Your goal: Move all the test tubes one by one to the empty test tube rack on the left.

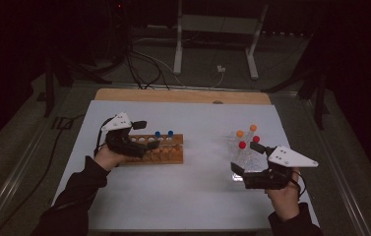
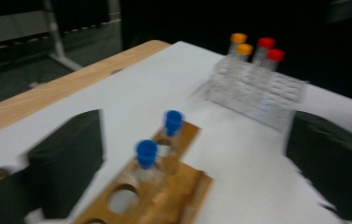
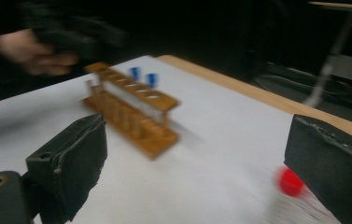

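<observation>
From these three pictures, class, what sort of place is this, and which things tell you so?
Probably a dim lab or test room: capped tubes in a wooden rack and a clear rack sit on a white table, with loose cables on the floor behind.

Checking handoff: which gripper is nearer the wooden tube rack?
Left. The left gripper hovers over the wooden tube rack's left end, jaws open. The right gripper is across the table by the clear plastic rack.
</observation>
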A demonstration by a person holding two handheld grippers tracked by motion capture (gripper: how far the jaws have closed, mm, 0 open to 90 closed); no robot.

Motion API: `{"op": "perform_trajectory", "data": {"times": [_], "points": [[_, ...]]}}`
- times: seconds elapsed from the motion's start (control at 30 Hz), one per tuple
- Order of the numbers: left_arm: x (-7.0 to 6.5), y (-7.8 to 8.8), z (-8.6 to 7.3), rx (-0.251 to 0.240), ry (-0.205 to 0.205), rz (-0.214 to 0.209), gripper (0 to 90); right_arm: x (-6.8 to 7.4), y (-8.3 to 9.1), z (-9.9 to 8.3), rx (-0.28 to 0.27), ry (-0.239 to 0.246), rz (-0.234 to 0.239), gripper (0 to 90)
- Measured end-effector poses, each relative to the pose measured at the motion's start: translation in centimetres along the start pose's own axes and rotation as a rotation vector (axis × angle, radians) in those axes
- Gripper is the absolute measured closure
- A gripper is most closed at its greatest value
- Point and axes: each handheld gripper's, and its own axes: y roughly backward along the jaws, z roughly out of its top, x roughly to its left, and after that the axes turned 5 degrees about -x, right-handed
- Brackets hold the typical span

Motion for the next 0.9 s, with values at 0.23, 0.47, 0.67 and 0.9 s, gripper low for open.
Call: {"op": "perform_trajectory", "data": {"times": [0.23,0.47,0.67,0.9], "points": [[-1.9,2.2,-0.6,-0.023,-0.008,-0.036,1.6,-1.9,-0.5,-1.5,0.074,-0.056,-0.106,22.6],[-3.3,3.3,-1.5,-0.059,-0.009,-0.060,1.7,-3.5,-1.7,-3.5,0.158,-0.102,-0.167,36.0],[-3.8,3.5,-1.7,-0.057,-0.017,-0.058,1.7,-4.4,-3.1,-4.6,0.240,-0.130,-0.186,49.9],[-3.7,3.4,-1.9,-0.053,-0.015,-0.050,1.7,-5.0,-4.4,-5.2,0.303,-0.156,-0.187,61.5]]}}
